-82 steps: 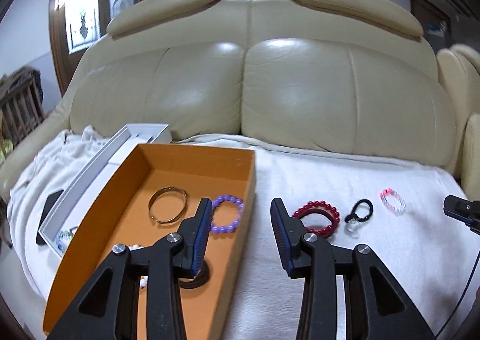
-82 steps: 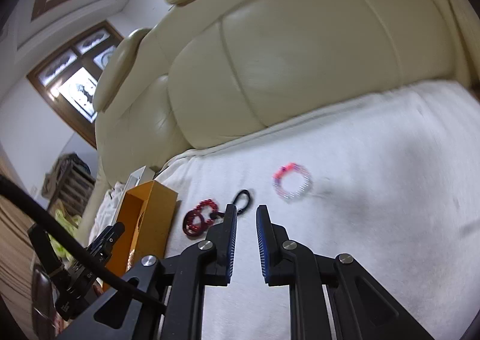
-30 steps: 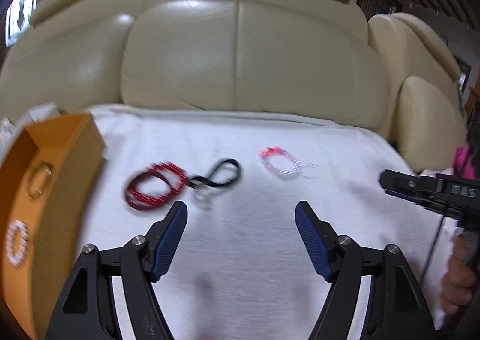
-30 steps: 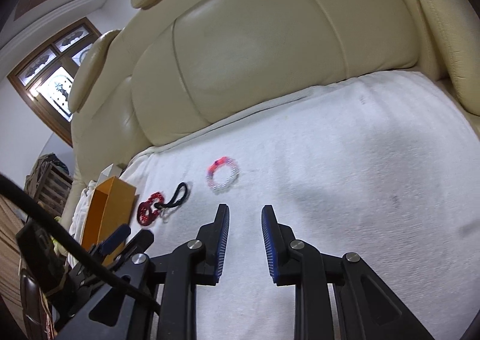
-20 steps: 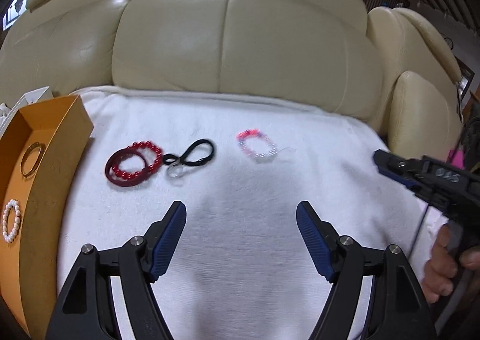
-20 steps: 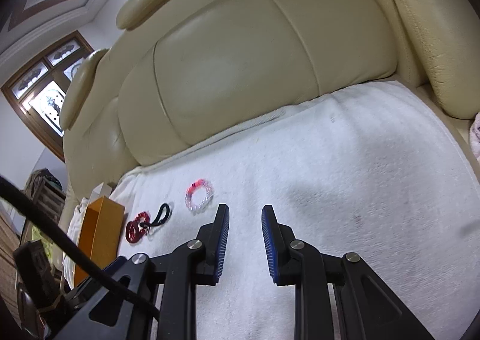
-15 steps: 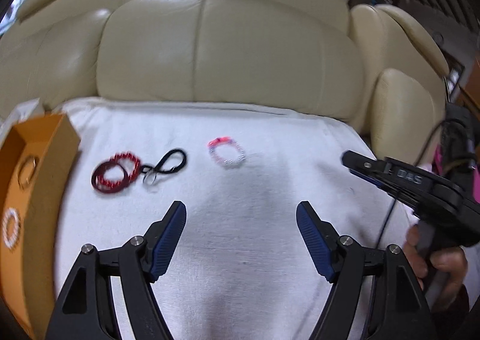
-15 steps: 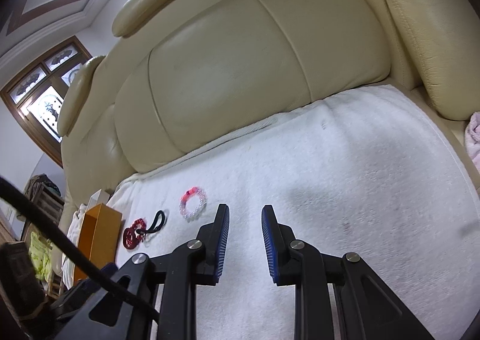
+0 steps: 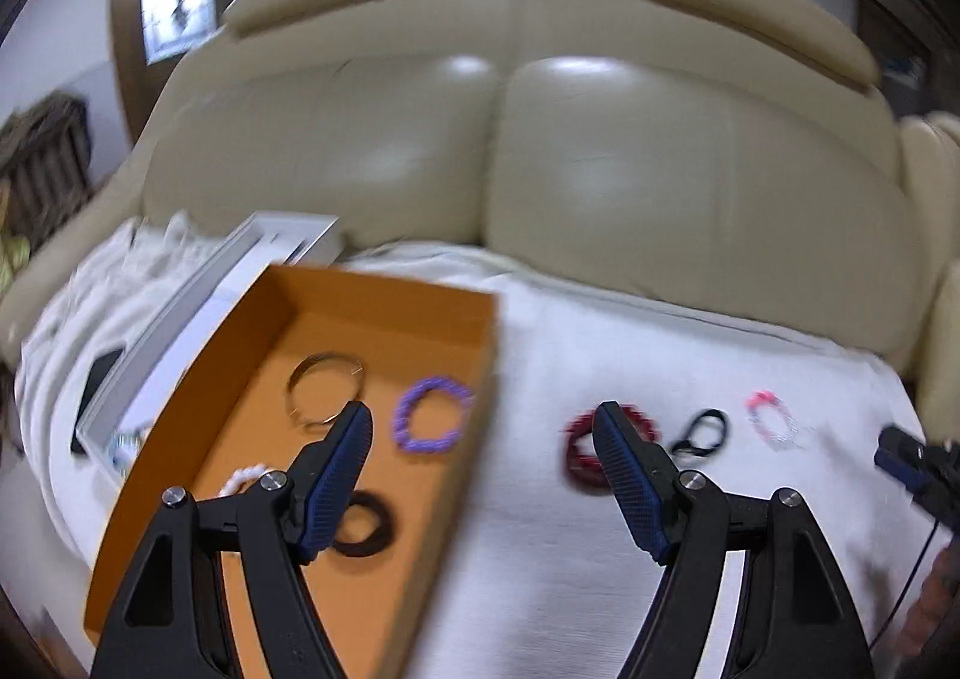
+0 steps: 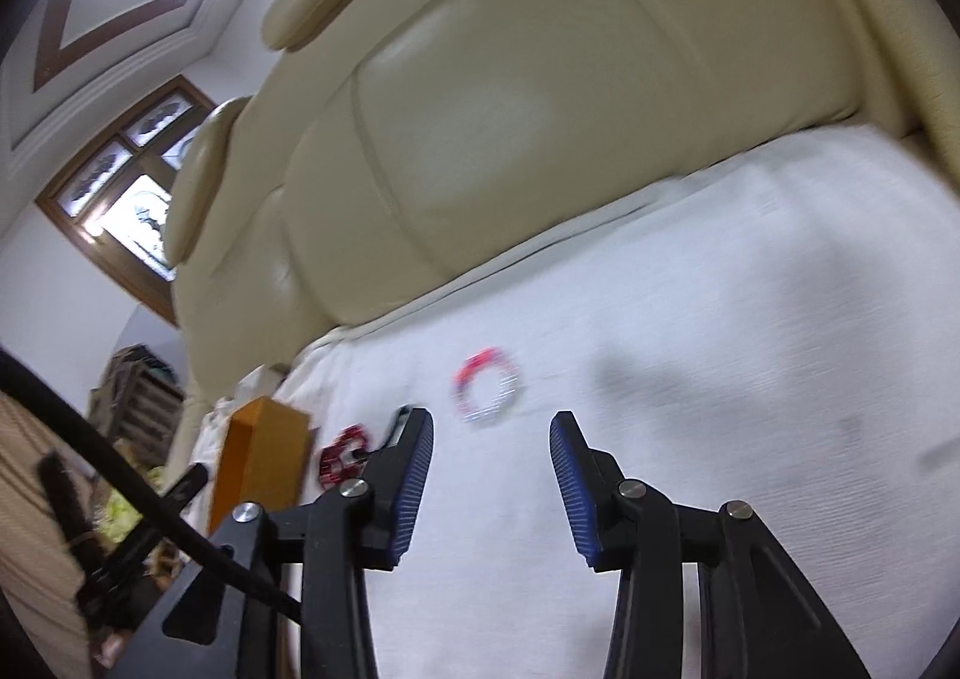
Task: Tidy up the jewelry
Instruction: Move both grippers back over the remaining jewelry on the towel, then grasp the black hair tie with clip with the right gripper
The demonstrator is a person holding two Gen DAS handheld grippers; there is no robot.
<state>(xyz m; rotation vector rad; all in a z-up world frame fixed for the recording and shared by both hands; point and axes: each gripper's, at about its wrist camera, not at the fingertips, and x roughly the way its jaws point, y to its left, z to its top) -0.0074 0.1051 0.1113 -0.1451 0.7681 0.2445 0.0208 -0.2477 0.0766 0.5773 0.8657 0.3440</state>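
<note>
An orange box [image 9: 384, 307] lies on the white-covered sofa seat and holds a gold bangle [image 9: 327, 388], a purple bead bracelet [image 9: 433, 421], a white pearl bracelet [image 9: 243, 480] and a dark ring [image 9: 363, 524]. A red bead bracelet [image 9: 579, 454], a black hair tie [image 9: 701, 432] and a pink and clear bracelet [image 9: 773, 422] lie on the cloth to its right. My left gripper [image 9: 483, 433] is open and empty above the box's right wall. My right gripper [image 10: 491, 427] is open and empty just short of the pink and clear bracelet [image 10: 487, 386].
A white box lid [image 9: 198, 295] lies left of the orange box, with a dark phone [image 9: 96, 397] beside it. The cream leather sofa back [image 9: 600, 151] rises behind. The right gripper's tip [image 9: 906, 463] shows at the far right of the left wrist view.
My left gripper has swung back left over the orange box's edge. My right gripper has opened wide and come closer to the pink and clear bracelet.
</note>
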